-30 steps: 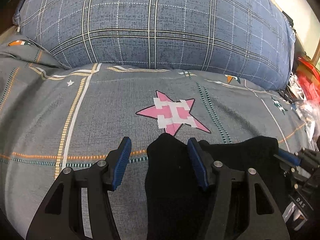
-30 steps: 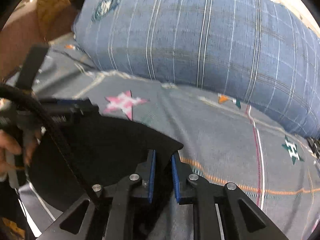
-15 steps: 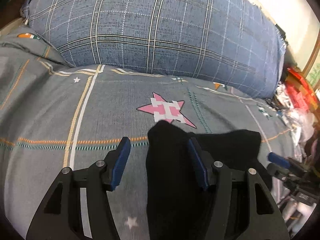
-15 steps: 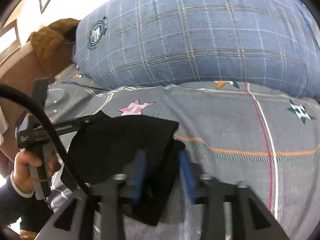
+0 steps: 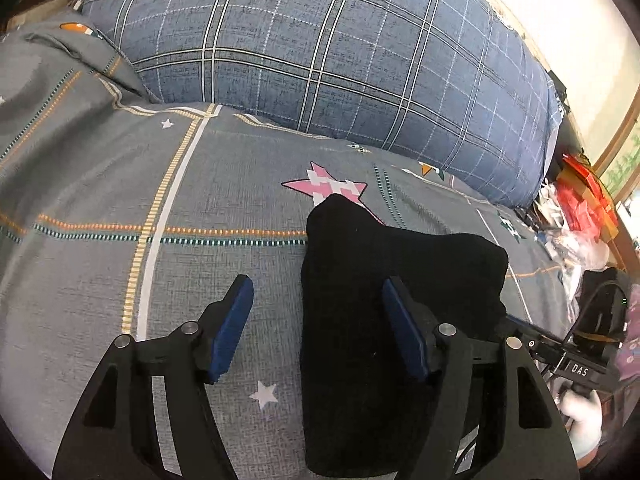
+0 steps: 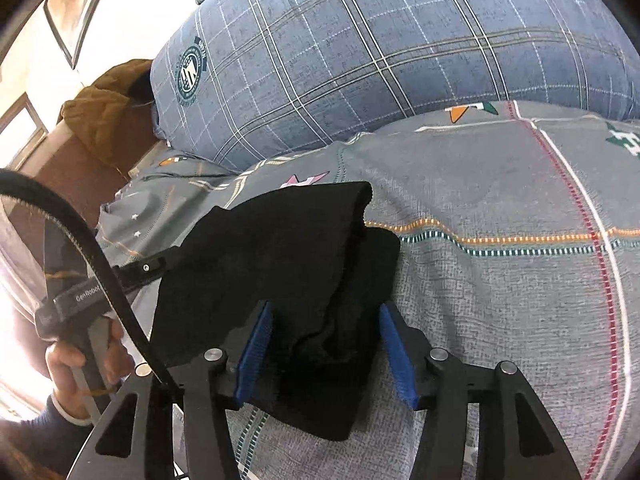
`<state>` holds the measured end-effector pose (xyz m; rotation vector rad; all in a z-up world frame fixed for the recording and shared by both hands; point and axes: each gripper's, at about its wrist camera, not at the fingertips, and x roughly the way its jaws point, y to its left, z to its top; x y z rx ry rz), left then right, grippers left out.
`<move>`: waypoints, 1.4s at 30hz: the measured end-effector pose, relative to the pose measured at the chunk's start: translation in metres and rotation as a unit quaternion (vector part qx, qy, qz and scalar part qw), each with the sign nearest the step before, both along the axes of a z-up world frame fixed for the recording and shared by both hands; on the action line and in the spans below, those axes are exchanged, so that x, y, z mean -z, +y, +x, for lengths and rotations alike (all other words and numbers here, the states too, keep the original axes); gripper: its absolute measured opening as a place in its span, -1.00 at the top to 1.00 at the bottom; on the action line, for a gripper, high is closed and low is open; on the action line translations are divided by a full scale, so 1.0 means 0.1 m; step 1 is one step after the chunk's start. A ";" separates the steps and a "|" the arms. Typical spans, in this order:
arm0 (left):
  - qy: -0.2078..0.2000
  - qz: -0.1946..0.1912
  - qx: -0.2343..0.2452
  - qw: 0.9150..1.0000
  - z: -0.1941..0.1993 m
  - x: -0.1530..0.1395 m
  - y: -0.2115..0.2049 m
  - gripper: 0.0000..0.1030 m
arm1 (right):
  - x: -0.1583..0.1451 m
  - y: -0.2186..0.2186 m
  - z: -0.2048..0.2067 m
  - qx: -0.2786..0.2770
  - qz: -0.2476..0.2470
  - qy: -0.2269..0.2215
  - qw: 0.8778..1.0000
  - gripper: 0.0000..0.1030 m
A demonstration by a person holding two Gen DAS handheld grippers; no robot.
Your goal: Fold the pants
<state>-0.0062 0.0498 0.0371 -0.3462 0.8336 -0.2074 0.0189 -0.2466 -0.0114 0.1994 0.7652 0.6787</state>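
The black pants (image 5: 384, 304) lie folded in a thick bundle on the grey patterned bedsheet (image 5: 120, 184). My left gripper (image 5: 320, 320) is open; its left side edge lies between the jaws, and the right pad (image 5: 404, 336) rests over the cloth. In the right wrist view the pants (image 6: 288, 256) lie as stacked layers. My right gripper (image 6: 324, 348) is open, with the bundle's right end between its blue pads, not pinched. The left gripper's body (image 6: 100, 292) shows at the pants' far side.
A large blue plaid pillow (image 5: 320, 52) lies along the far edge of the bed. Red packets and clutter (image 5: 580, 204) sit past the bed's right side. A brown garment (image 6: 104, 104) hangs at the headboard on the left. The sheet (image 6: 500, 280) stretches right of the pants.
My right gripper has opened and let go of the pants, which now rest on the bed. Both grippers have drawn back a little; the left stayed open.
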 end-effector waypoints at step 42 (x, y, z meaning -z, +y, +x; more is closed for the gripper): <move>-0.074 0.009 0.062 0.995 0.15 -0.65 0.04 0.00 | -0.64 0.57 0.03 -0.039 -0.013 -0.100 0.994 -0.24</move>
